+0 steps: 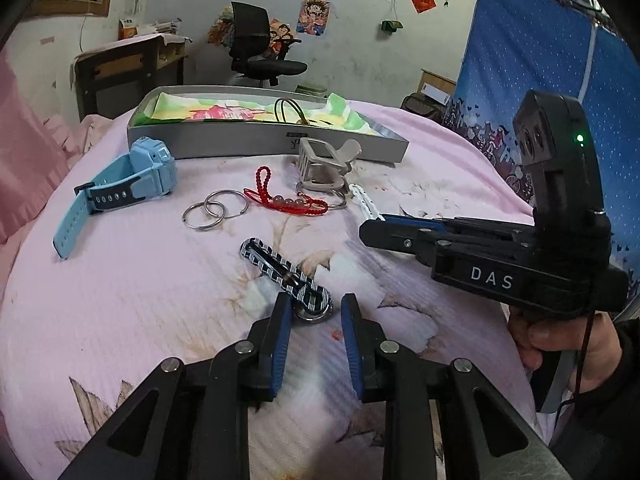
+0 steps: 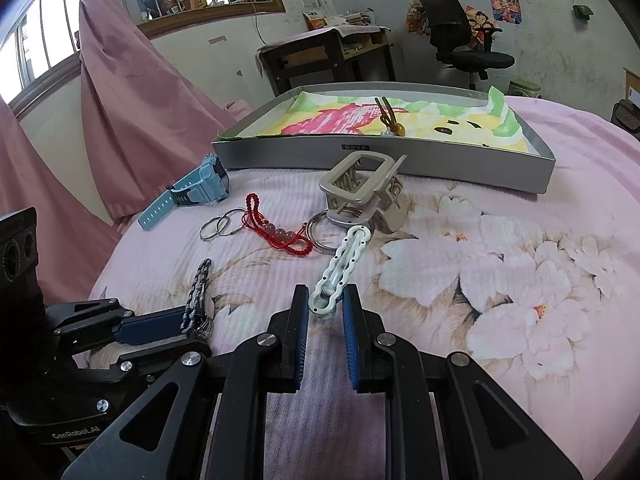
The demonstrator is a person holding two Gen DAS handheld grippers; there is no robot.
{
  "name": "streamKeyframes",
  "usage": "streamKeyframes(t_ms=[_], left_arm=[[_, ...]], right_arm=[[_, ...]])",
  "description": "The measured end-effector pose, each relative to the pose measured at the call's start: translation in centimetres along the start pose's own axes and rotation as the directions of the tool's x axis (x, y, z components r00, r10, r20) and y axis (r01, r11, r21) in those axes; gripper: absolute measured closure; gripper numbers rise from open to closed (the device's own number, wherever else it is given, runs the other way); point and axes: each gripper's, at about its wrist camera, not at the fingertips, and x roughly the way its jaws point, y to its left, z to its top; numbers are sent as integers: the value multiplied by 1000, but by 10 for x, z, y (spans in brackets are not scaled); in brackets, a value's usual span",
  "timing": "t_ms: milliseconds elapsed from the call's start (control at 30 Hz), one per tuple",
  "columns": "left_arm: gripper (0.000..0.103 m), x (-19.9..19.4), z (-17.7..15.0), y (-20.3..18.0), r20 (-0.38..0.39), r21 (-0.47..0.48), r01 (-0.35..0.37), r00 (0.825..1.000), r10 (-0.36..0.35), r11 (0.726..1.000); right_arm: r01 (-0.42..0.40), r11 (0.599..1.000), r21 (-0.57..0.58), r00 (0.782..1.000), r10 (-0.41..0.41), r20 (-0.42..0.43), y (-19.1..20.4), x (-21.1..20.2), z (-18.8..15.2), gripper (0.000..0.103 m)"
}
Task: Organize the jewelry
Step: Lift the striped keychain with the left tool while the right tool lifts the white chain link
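**Two claws at hair clips on a flowered bed cover**

Left claw (image 1: 312,312): lowered over the near end of a black-and-white striped hair clip (image 1: 280,270), fingers apart, the clip's metal ring end lying between them on the bed cover (image 1: 140,300); pads not visibly pressing, left pad just beside the clip. Right claw (image 2: 325,304): clamped on the near end of a white hair clip (image 2: 340,264), far end reaching toward a beige claw clip (image 2: 360,188) and a large metal ring (image 2: 320,236). Further back, left to right: light-blue watch (image 1: 120,192), two linked key rings (image 1: 212,210), red beaded cord bracelet (image 1: 284,200). Behind these: shallow grey tray (image 1: 240,144) lined with a pink, yellow and green cloth (image 2: 340,120), holding a brown hair tie with a golden bead (image 1: 292,114). Background: black office chair (image 1: 260,48), dark desk (image 1: 132,68), posters on a white wall, pink curtain (image 2: 120,100) below a window. Hand (image 1: 560,344) gripping the right tool's handle at the edge of the left view.
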Motion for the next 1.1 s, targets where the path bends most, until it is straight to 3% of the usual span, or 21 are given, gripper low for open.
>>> streamKeyframes(t_ms=[100, 367, 467, 733, 933, 1033, 1100], left_arm=[[83, -5, -1, -2, 17, 15, -18, 1000, 17, 1000], [83, -36, 5, 5, 153, -36, 30, 988, -24, 999], [83, -36, 7, 6, 155, -41, 65, 986, -58, 997], [83, -14, 2, -3, 39, 17, 17, 999, -17, 1000], [83, -27, 3, 2, 108, -5, 12, 994, -11, 1000], [83, -33, 5, 2, 148, -2, -39, 988, 39, 999], [83, -36, 7, 3, 157, -3, -13, 988, 13, 1000]], right_arm=[[-1, 1000, 0, 1000, 1, 0, 0, 1, 0, 88], [-1, 1000, 2, 1000, 1, 19, -1, -4, 1, 88], [-1, 1000, 2, 1000, 1, 19, -1, -4, 1, 88], [-2, 1000, 3, 1000, 2, 18, 0, -4, 0, 88], [-6, 1000, 0, 1000, 6, 22, 1, -4, 0, 88], [-10, 1000, -14, 999, 10, 31, 3, -5, 0, 88], [-19, 1000, -23, 999, 20, 42, 4, -7, 0, 88]])
